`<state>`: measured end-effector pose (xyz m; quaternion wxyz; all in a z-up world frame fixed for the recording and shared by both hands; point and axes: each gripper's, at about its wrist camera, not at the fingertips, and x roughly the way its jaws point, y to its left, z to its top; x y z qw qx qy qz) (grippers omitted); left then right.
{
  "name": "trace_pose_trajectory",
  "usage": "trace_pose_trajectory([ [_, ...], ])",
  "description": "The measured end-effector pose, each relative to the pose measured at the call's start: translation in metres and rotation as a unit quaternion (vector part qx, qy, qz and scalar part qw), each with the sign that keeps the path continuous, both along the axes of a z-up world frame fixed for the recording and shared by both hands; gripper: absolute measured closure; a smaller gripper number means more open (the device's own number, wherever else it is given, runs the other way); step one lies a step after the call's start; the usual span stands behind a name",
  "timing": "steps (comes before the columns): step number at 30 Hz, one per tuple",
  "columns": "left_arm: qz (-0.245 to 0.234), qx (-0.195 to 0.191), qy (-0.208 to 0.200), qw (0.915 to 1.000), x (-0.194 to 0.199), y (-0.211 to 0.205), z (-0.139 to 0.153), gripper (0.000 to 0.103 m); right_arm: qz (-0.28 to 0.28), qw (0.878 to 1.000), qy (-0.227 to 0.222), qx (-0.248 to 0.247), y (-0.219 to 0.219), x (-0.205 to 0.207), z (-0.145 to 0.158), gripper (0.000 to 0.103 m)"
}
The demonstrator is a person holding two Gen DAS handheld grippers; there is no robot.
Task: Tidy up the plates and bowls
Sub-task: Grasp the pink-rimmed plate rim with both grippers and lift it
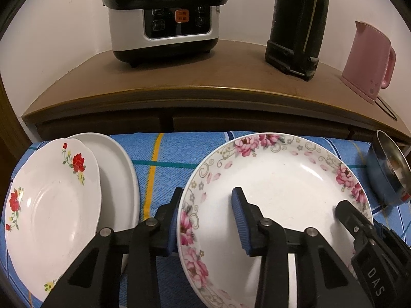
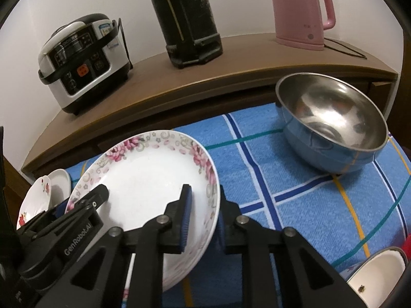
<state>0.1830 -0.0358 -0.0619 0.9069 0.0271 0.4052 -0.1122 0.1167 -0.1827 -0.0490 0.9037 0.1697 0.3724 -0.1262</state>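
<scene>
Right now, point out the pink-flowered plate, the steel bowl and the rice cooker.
Pink-flowered plate (image 1: 280,179), left wrist view, bare white centre.
Steel bowl (image 2: 331,107), right wrist view, shiny inside.
Rice cooker (image 1: 177,23), left wrist view, control panel.

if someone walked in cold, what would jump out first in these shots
The pink-flowered plate in the middle of the blue checked cloth, with the left gripper straddling its left rim and the right gripper clamped on its right rim. Next, the steel bowl on the cloth to the right, and the red-flowered plate stacked on a plain white plate at the left.
</scene>
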Motion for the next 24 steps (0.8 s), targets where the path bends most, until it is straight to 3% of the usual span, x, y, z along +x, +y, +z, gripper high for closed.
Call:
trace_pose_trajectory([
  [24,0.008,0.004,-0.012,0.9999,-0.007,0.004,0.006,0.064,0.01,0.999,-0.03,-0.013,0.007,-0.011,0.007,0.088],
])
